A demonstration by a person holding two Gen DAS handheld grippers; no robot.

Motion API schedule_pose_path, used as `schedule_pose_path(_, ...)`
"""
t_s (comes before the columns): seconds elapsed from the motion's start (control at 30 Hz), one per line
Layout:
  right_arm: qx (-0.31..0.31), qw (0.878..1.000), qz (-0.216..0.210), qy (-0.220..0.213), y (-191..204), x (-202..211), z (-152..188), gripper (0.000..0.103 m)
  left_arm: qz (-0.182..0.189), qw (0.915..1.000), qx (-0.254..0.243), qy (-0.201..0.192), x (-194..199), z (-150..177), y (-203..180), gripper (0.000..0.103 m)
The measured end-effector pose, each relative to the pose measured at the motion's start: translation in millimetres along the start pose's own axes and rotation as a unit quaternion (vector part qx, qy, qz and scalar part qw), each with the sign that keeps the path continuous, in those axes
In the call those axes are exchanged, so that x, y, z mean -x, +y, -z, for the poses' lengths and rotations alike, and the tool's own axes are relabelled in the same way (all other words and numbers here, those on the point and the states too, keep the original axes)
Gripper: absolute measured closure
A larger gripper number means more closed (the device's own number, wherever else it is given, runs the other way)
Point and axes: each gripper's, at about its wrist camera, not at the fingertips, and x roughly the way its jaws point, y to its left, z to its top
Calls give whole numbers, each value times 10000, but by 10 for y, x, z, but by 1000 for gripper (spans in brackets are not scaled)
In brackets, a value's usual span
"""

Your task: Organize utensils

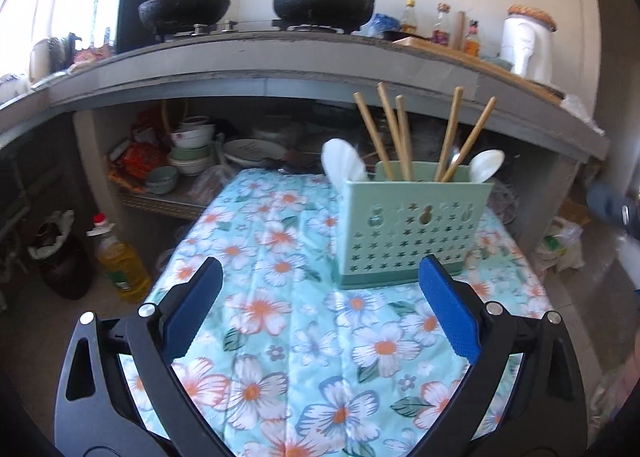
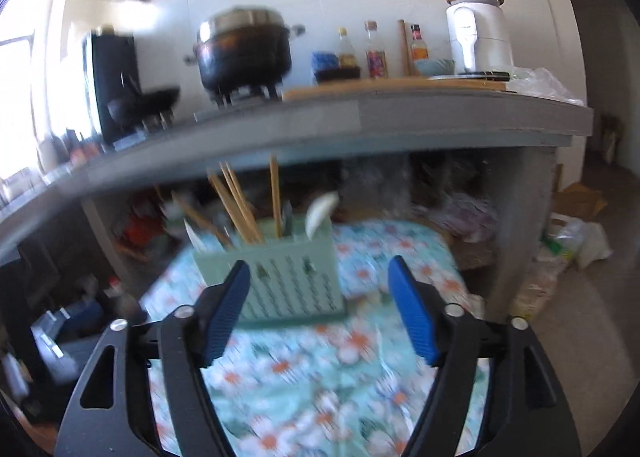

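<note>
Both sets of jaws, left gripper (image 1: pixel 320 293) and right gripper (image 2: pixel 318 297), gape empty; the utensil holder (image 1: pixel 416 233) stands upright just ahead, nearer the right.

Both wrist views face the kitchen counter (image 1: pixel 280 69), angled downward, sharing the utensil holder (image 1: pixel 416 225) nearby

Black tongs (image 1: pixel 320 277), blue ribbed pads (image 1: pixel 450 311), silver screws (image 1: pixel 146 310)

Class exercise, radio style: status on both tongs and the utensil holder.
Left tongs open, empty. Right tongs open, empty. Green utensil holder upright, chopsticks and spoons inside. Nothing blocking.
</note>
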Motion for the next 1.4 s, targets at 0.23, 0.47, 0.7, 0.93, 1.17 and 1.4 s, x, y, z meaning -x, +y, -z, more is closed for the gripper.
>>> schedule_pose_path(0.23,387,9933,895,627,147,-134,431,12,-667,9964,-378,368,-56,33,-63,9)
schedule_pose_path(0.47,352,9883,1269,767,78,-142,502,8,-1177,9918,-371,323,-34,17,-30,9)
schedule_pose_path(0.7,190,9873,1383,762,-12,-151,457,8,-1318,9899,-328,394,-68,14,10,9)
schedule_pose_path(0.93,175,9870,1380,806,-8,-175,462,8,-1314,9895,-291,521,-101,24,24,9)
schedule_pose_path(1.17,199,9872,1366,803,8,-169,459,8,-1349,9890,-274,535,-103,37,34,9)
schedule_pose_path(1.4,197,9873,1366,783,10,-160,453,8,-1340,9891,-245,565,-109,24,48,9)
